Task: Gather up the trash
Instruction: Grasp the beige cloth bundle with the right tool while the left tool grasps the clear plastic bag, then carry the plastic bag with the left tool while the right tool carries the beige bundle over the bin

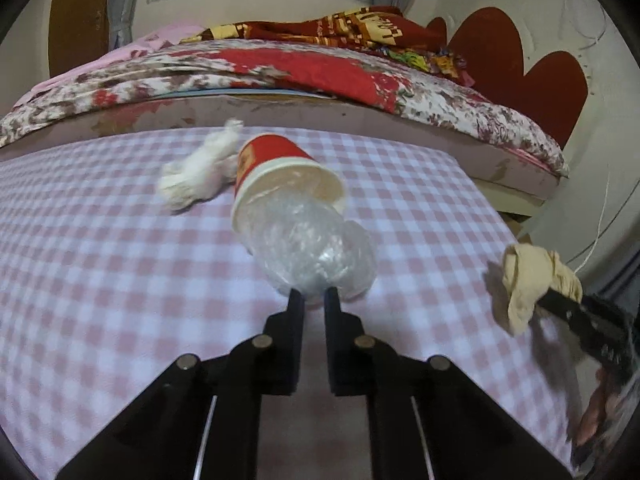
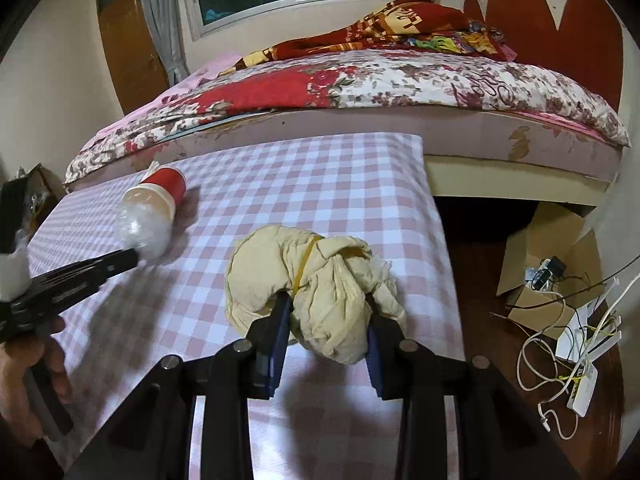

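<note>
Jaws of the left gripper [image 1: 314,300] are pinching narrowly on the near end of the clear plastic wad [image 1: 316,248], evidently to draw it from the tipped red cup [image 1: 280,168] lying mid-table. The right gripper [image 2: 326,322], partly closed, is clamping the beige tied bag [image 2: 316,292] above the checked tablecloth [image 2: 360,184], seemingly keeping it gathered; white tissue [image 1: 196,172] is lying left of the cup.

The person's hand [image 2: 28,376] is cut off by the left edge, motion-blurred like the crumpled tissue [image 1: 200,170].
</note>
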Motion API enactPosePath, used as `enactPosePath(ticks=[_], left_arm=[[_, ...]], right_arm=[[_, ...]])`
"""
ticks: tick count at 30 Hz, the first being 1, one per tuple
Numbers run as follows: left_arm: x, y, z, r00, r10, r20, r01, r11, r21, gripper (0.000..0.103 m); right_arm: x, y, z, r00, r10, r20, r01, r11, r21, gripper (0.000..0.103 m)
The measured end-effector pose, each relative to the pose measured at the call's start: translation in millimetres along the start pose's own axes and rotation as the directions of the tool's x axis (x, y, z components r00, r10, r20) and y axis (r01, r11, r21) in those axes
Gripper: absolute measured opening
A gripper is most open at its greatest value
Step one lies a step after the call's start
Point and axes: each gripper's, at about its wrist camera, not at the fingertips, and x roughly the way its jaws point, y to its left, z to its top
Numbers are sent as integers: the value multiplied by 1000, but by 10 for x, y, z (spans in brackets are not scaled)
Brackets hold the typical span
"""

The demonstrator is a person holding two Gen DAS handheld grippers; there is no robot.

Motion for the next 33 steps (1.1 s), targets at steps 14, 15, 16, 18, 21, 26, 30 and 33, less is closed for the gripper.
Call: enactPosePath(ticks=[14, 15, 16, 18, 21, 26, 30, 33], left_arm=[[-485, 156, -299, 999, 21, 42, -25, 995, 100, 7], [-481, 165, -295, 999, 22, 42, -25, 996, 87, 13], [-474, 175, -280, 999, 24, 41, -27, 997, 74, 23], [-433, 198, -231, 996, 76, 53, -79, 996, 47, 94], [-340, 201, -131, 994, 84, 68, -87, 995, 40, 100], [66, 199, 83, 994, 110, -26, -109, 993, 41, 76], [81, 215, 54, 997, 61, -48, -59, 997, 51, 45], [-96, 123, -72, 998, 63, -20, -61, 994, 96, 45]], right_arm=[[-374, 402, -247, 1000, 8, -4, -9, 999, -32, 35], [-390, 411, -252, 1000, 7, -6, -7, 999, -32, 35], [-410, 415, -250, 1000, 4, -5, -4, 1000, -31, 35], [-432, 418, -235, 1000, 3, -2, -3, 1000, -25, 35], [-389, 426, -187, 1000, -2, -6, 2, 1000, -20, 35], [-183, 368, -108, 999, -6, -34, 7, 1000, 14, 35], [-154, 348, -100, 999, -11, -41, 12, 1000, 26, 35], [-211, 358, -115, 999, -15, -32, 15, 1000, 25, 35]])
